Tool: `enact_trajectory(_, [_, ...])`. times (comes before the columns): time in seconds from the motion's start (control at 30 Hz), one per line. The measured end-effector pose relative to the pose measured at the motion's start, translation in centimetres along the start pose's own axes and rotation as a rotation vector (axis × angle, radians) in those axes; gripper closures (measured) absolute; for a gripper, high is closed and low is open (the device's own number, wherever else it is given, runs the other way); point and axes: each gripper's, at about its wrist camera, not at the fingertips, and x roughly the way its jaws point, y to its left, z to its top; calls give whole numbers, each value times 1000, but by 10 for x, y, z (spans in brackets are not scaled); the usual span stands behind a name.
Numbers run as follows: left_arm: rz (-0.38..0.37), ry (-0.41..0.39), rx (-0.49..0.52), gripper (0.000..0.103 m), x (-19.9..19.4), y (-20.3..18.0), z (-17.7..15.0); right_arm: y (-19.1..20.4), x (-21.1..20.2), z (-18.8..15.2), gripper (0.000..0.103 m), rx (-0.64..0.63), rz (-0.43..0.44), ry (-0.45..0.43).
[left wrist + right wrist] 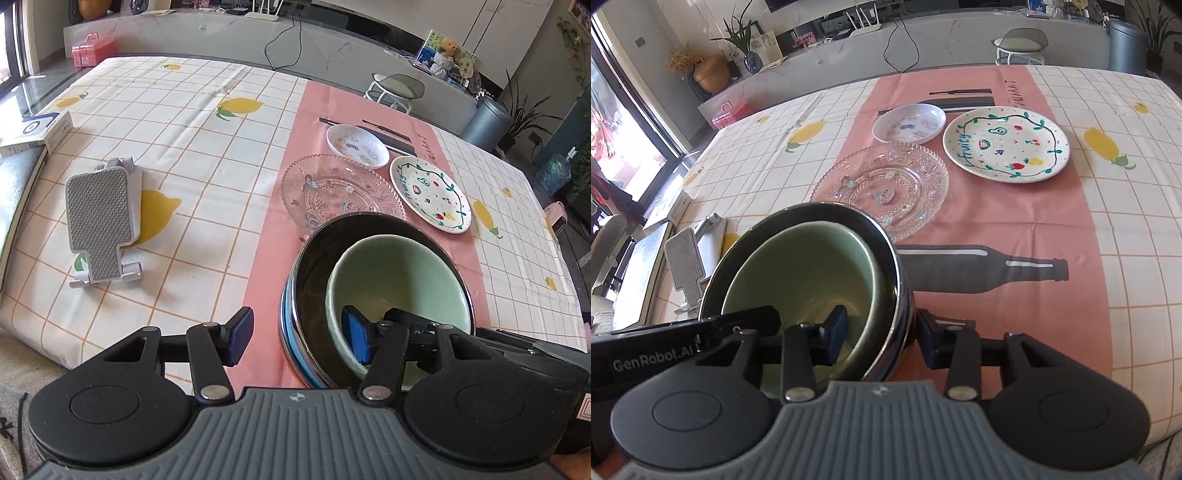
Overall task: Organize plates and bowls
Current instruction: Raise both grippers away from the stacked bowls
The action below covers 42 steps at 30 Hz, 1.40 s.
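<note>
Between both fingers' pairs, nested bowls' [388, 280] near rims, ungripped

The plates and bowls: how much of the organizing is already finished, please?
Done: the green bowl sits nested inside the dark steel bowl. In hand: both claws straddle the bowls' near rims, left claw and right claw, neither clearly gripping. Left: the glass plate, painted fruit plate and small white dish lie separately, unstacked.
</note>
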Motion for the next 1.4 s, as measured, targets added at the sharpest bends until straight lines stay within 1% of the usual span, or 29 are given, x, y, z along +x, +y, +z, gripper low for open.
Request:
enact_trajectory(0.07, [8, -4, 0, 41, -1, 1, 1, 3, 1, 0, 62, -3, 7, -1])
enact_trajectory(0.17, [2, 0, -13, 41, -1, 5, 2, 5, 3, 1, 62, -14, 11, -3])
enact_trajectory(0.2, [1, -1, -13, 41, -1, 5, 2, 5, 3, 1, 60, -18, 14, -2])
enact_trajectory(0.23, [5, -10, -7, 41, -2, 4, 2, 5, 3, 2, 60, -19, 16, 0])
enact_trajectory(0.37, [48, -92, 68, 41, -12, -7, 0, -1, 2, 3, 57, 9, 43, -1])
enact_trajectory(0.47, [37, -114, 67, 40, -17, -11, 0, -4, -4, 6, 55, 23, 51, -17])
enact_trajectory(0.53, [30, -133, 50, 38, -22, -11, 1, -6, -11, 7, 50, 24, 53, -35])
enact_trajectory(0.6, [14, -167, 46, 34, -29, -12, 1, -8, -19, 9, 40, 24, 45, -58])
enact_trajectory(0.63, [12, -182, 45, 33, -32, -13, 1, -10, -24, 10, 37, 25, 39, -74])
enact_trajectory(0.7, [28, -211, 39, 31, -37, -16, 2, -16, -32, 12, 24, 33, 28, -105])
enact_trajectory(0.77, [45, -223, 39, 31, -38, -20, 3, -23, -41, 15, 19, 46, 52, -129])
enact_trajectory(0.83, [48, -222, 37, 31, -37, -23, 4, -29, -47, 17, 19, 66, 71, -143])
enact_trajectory(0.93, [57, -209, 46, 31, -38, -30, 5, -35, -53, 19, 19, 72, 72, -161])
enact_trajectory(1.0, [49, -229, 65, 30, -43, -36, 4, -40, -57, 20, 18, 79, 75, -168])
enact_trajectory(1.03, [48, -235, 74, 27, -44, -39, 4, -43, -58, 20, 18, 86, 79, -171])
enact_trajectory(1.17, [52, -221, 140, 27, -47, -60, 5, -60, -66, 20, 18, 119, 84, -186])
enact_trajectory(1.23, [66, -222, 166, 27, -47, -70, 6, -70, -71, 21, 18, 130, 84, -191])
enact_trajectory(1.33, [82, -216, 196, 27, -46, -82, 8, -83, -77, 22, 21, 149, 87, -198])
enact_trajectory(1.4, [83, -192, 222, 27, -44, -89, 11, -93, -84, 23, 23, 162, 85, -213])
